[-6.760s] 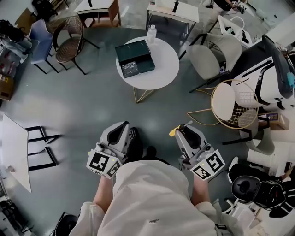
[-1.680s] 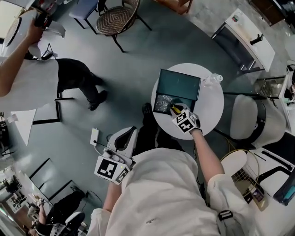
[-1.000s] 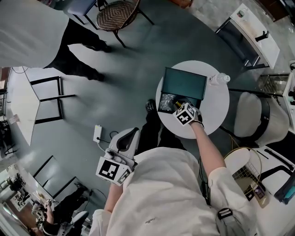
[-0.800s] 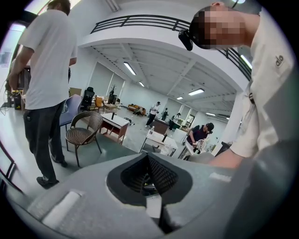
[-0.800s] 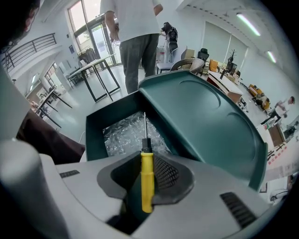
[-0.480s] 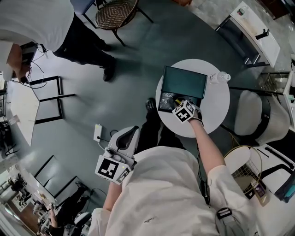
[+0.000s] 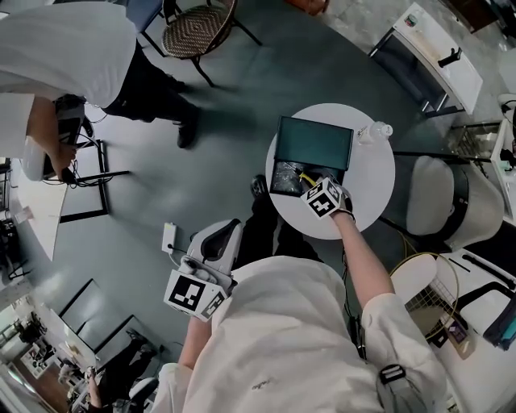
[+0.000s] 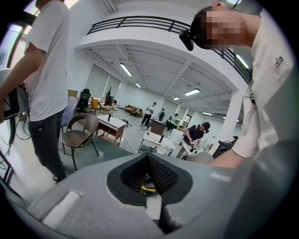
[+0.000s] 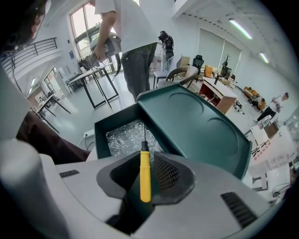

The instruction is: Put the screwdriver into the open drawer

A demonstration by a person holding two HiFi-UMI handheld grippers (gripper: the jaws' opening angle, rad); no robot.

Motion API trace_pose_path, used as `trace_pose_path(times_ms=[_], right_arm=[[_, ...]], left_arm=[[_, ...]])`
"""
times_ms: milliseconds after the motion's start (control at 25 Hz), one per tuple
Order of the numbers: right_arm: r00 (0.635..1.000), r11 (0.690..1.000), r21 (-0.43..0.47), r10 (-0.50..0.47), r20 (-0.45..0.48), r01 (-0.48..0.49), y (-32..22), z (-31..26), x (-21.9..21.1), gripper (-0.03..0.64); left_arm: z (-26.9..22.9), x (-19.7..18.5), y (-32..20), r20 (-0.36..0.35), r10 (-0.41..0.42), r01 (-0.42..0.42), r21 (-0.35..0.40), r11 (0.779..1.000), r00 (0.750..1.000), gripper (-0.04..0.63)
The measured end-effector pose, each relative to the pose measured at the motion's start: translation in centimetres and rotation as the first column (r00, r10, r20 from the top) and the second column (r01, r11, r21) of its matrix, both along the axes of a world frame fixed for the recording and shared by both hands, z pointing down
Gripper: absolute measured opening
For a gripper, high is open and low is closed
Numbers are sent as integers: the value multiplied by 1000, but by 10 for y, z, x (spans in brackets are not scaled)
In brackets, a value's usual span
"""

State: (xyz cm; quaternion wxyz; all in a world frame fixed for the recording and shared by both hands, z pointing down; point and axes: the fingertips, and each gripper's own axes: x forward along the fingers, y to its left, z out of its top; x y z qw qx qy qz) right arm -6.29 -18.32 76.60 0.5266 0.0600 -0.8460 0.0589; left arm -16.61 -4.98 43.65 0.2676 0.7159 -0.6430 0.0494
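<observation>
A dark green box (image 7: 314,143) stands on the round white table (image 7: 367,193), its drawer (image 9: 100,133) pulled out towards me and lined with crinkled silver film. My right gripper (image 9: 145,156) points down at the drawer's front edge. Its jaws have just been opening and stand open. The screwdriver (image 9: 145,177), yellow-handled, lies in the gap between them, with dark space on its left side. Its thin shaft reaches over the film. Seen from the head, the yellow handle (image 7: 305,173) pokes out ahead of the right gripper (image 7: 313,184). My left gripper (image 7: 224,234) hangs low beside my body, away from the table, jaws (image 8: 147,158) together and empty.
A water bottle (image 7: 372,131) stands at the table's far right rim. A white chair (image 7: 439,206) is right of the table. A person in a white shirt (image 7: 72,48) stands at far left near a wicker chair (image 7: 192,24). A power strip (image 7: 168,237) lies on the floor.
The bystander has walked to the left and now bends over at the left edge. My right gripper stays at the drawer's front, and more of the yellow handle shows ahead of it. The left gripper has not moved.
</observation>
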Motion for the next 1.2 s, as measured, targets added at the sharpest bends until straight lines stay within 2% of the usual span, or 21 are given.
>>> trace_pose_path(times_ms=[320,600,1200], right_arm=[[994,998,45,32,103,-37,7,-46,15,80],[977,994,82,52,206,-70,25,-96,45,46],[904,973,52,187,384,-223,62,-165,107,17]], left_arm=[[-9,25,6,10,39,-40,29,999,999,11],[-14,61,9,16,90,-90,60,994,996,11],[-17,122,14,26,159,-161,85,983,987,11]])
